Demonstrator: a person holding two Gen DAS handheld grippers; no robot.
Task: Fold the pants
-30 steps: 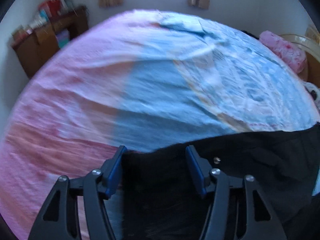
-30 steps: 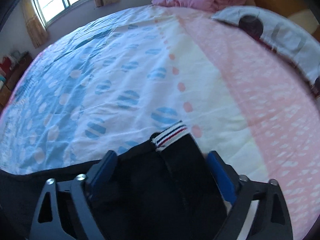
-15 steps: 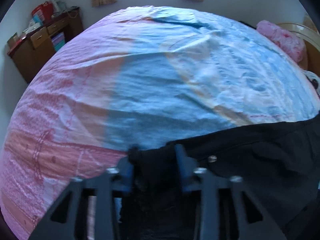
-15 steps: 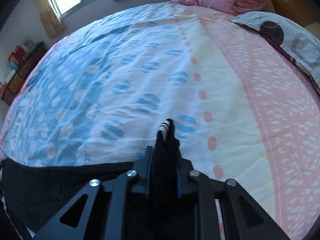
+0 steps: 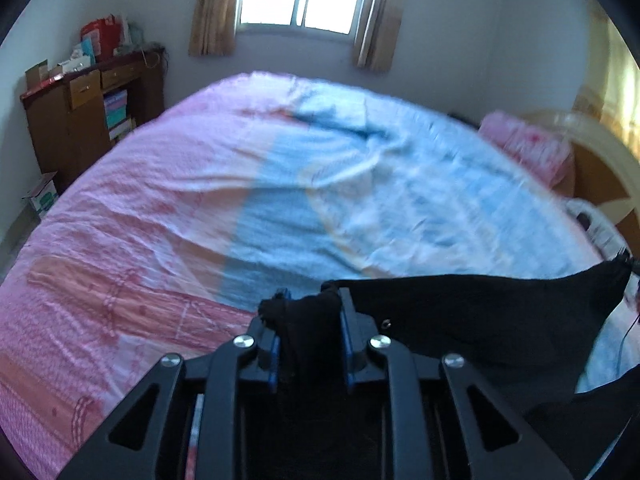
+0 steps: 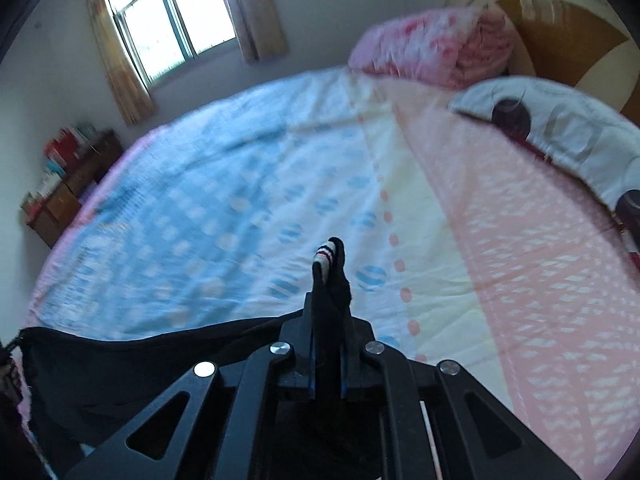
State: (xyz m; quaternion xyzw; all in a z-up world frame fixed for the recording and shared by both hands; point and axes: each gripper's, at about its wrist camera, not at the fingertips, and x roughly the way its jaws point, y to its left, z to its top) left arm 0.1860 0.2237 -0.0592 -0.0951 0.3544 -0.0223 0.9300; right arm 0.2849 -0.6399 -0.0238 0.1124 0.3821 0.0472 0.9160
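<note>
We can't see the lower part of the pants (image 5: 460,320): cut off by frame bottom and hidden behind the left gripper (image 5: 310,320). Bed sheet (image 6: 224,208) pattern is motion-blurred. Items on the cabinet (image 5: 92,120) are too small to identify.

Bed (image 5: 168,208) with pink-and-blue sheet, folded pink quilt (image 6: 432,48) and patterned pillow (image 6: 568,132) at headboard end

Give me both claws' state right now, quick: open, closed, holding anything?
Left claw: jaws closing, clamped on a bunched edge of the black pants.
Right claw: shut on the pants' striped-trim end.
</note>
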